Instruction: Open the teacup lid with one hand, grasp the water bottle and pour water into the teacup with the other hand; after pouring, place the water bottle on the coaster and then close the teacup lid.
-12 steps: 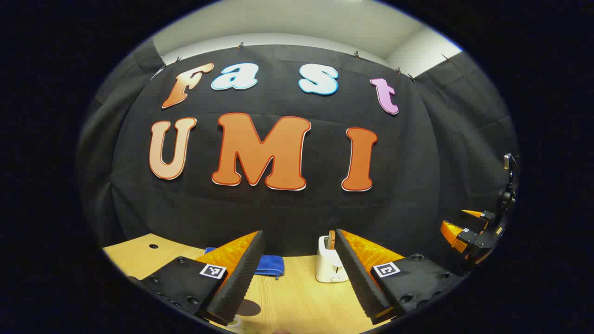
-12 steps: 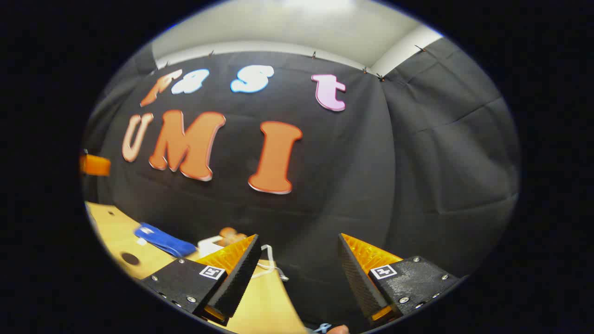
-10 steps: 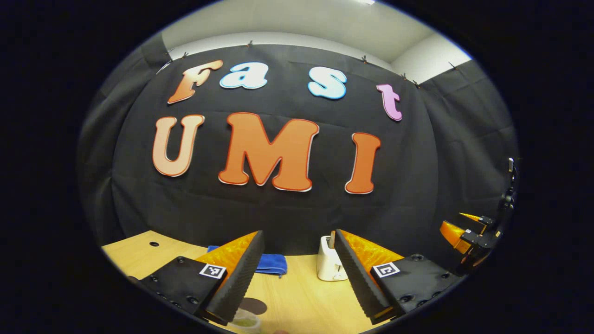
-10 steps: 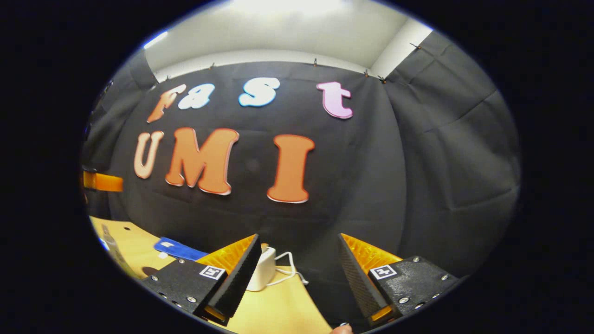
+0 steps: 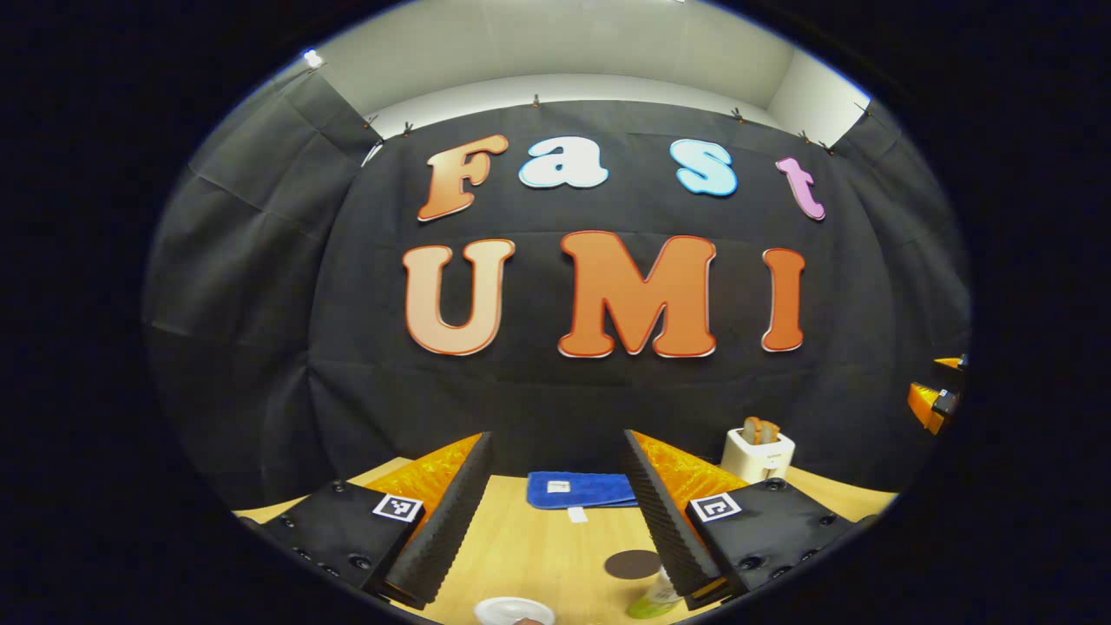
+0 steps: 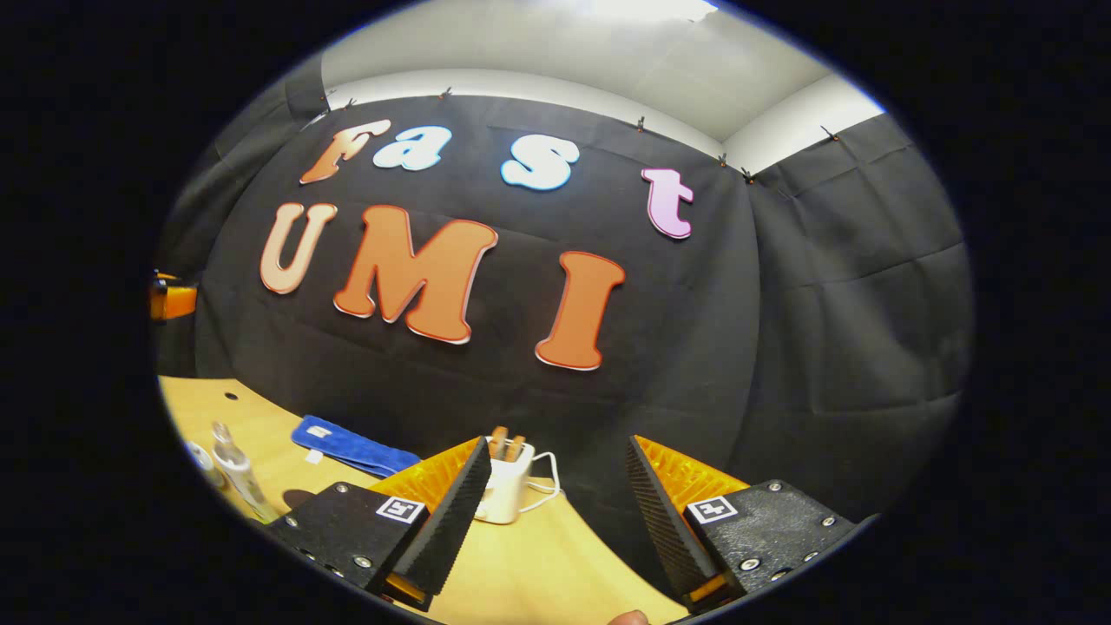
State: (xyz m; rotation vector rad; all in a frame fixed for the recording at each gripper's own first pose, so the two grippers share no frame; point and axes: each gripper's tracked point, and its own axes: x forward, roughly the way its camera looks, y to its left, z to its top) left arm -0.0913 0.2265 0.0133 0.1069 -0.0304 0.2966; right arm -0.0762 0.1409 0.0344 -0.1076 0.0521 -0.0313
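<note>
My left gripper (image 5: 556, 436) is open and holds nothing. It hangs above the wooden table (image 5: 538, 547). At the bottom edge of the left gripper view a white round teacup lid (image 5: 514, 611) peeks in between the fingers. A dark round coaster (image 5: 632, 564) and a greenish water bottle (image 5: 654, 599) sit by the right finger. My right gripper (image 6: 558, 443) is open and holds nothing too. In the right gripper view the clear bottle (image 6: 237, 470) with a white cap stands far left, beside the coaster (image 6: 299, 497). A small pale thing (image 6: 200, 459) left of it is too small to name.
A blue cloth (image 5: 580, 489) lies at the back of the table against the black wall. A white toaster (image 5: 757, 451) with bread slices stands to its right, its cord trailing in the right gripper view (image 6: 506, 486). The other gripper (image 5: 933, 404) hangs at far right.
Both cameras have swung: in the left gripper view the toaster slid right and the lid, coaster and bottle came in. The right gripper view now takes in the bottle at left.
</note>
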